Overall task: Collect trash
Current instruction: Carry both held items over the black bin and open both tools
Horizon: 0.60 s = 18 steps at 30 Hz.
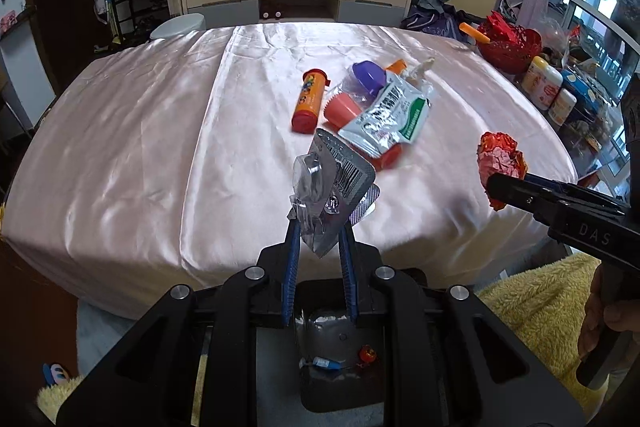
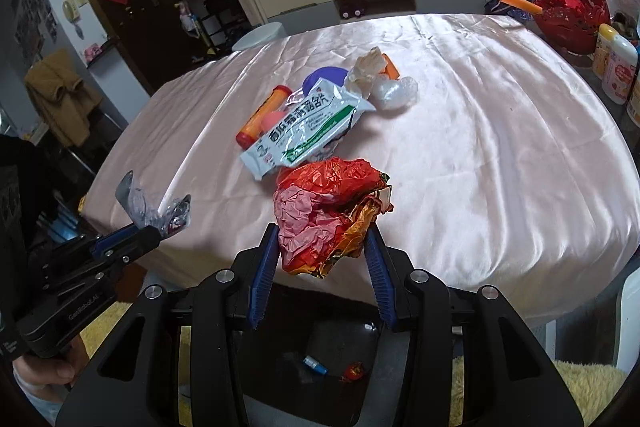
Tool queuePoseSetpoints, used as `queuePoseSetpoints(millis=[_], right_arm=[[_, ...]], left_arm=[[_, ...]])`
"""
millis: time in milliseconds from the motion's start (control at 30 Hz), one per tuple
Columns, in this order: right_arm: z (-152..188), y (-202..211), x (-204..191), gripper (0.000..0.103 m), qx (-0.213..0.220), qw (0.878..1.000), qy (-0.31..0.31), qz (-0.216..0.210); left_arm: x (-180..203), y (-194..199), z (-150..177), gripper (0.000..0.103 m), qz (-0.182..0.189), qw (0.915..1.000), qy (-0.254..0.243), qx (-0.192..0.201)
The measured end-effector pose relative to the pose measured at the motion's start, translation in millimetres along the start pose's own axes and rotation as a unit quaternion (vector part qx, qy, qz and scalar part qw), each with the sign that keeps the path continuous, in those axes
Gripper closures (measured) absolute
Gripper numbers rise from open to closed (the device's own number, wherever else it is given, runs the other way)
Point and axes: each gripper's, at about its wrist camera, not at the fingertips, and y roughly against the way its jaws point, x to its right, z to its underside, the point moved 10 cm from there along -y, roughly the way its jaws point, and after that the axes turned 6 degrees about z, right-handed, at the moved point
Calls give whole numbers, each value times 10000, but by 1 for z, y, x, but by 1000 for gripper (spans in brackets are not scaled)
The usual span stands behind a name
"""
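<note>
In the left wrist view, the pink satin cloth (image 1: 140, 131) covering the tabletop fills the left and middle of the frame. Just right of centre in the upper half lies a small heap of trash: an orange tube (image 1: 307, 100) on its side, then a purple cap (image 1: 369, 75) and a coral cup (image 1: 342, 110), with a white and green pouch (image 1: 390, 117) lying partly over them. At lower centre the left hand-held gripper (image 1: 320, 227) is clamped on a silver blister pack (image 1: 334, 183), which sticks up from between the blue pads and is held off the cloth. Below it, at the bottom centre, a dark bin (image 1: 340, 379) shows a few small scraps inside. At the right edge the right hand-held gripper (image 1: 498, 187) reaches in from the side, gripping a crumpled red wrapper (image 1: 500, 159). In the right wrist view, the left hand-held gripper (image 2: 154, 223) appears at the lower left with the blister pack (image 2: 148, 203) pinched at its tip. The pouch (image 2: 308, 123) and orange tube (image 2: 262, 115) lie on the cloth (image 2: 500, 167) at upper centre, with a clear crumpled bag (image 2: 394, 91) just to their right. At lower centre the right hand-held gripper (image 2: 322, 247) presses its pads against both sides of the red wrapper (image 2: 332, 211), above the bin (image 2: 340, 367). A red basket (image 2: 568, 15) stands at the upper right.
</note>
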Motion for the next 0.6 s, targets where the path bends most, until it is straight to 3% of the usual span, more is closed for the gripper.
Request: queuePoseSetpoints(millis=[400,600], right_arm=[[74,-13,-8,59,-604,9981,35,-91],[110,-37,-5,59,-1048,9945,46,-15]], left_arm=[[7,-17,81,85,311,9976,191,-595],[10,-43,129,84,478,9922,243,-1129]])
